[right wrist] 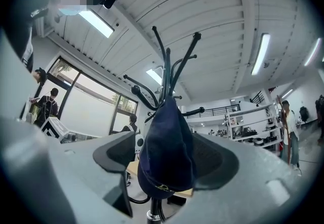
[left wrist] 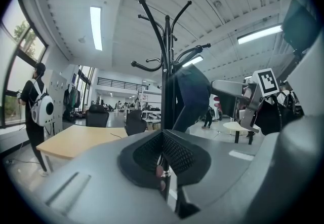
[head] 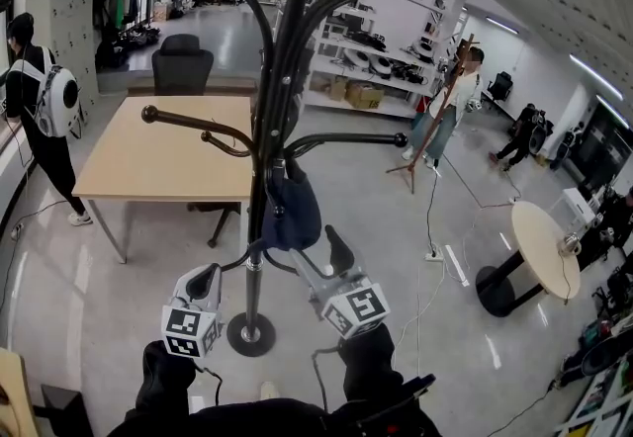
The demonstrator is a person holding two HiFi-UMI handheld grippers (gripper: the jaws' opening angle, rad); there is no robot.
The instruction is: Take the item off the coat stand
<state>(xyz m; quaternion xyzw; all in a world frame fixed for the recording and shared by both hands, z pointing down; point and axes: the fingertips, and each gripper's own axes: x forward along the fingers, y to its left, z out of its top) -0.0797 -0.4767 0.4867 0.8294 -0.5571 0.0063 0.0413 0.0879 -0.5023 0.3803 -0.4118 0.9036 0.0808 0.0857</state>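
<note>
The right tool (head: 318, 259) stood wide open around the blue cap (right wrist: 166, 147), gripping nothing; the cap hung on the coat stand (head: 273, 143) (left tool (head: 206, 279) closed, empty). Pulling sideways could tip the stand.

Right claw (right wrist: 167, 158): jaws wide apart, dark pads (right wrist: 117, 151) either side of navy cap (right wrist: 166, 139). Cap hangs limp from hook of black coat stand (right wrist: 163, 73), small yellow emblem near lower edge. Left pad clear of cap; right pad partly behind it, contact unclear. Stand pole shows below cap. Tan desk (right wrist: 132, 168) sliver behind. Windows (right wrist: 86, 111) left, person with backpack (right wrist: 49, 106) there. Shelving (right wrist: 248, 126) and standing person (right wrist: 289, 126) right. Ceiling strip light (right wrist: 261, 53) overhead.
</note>
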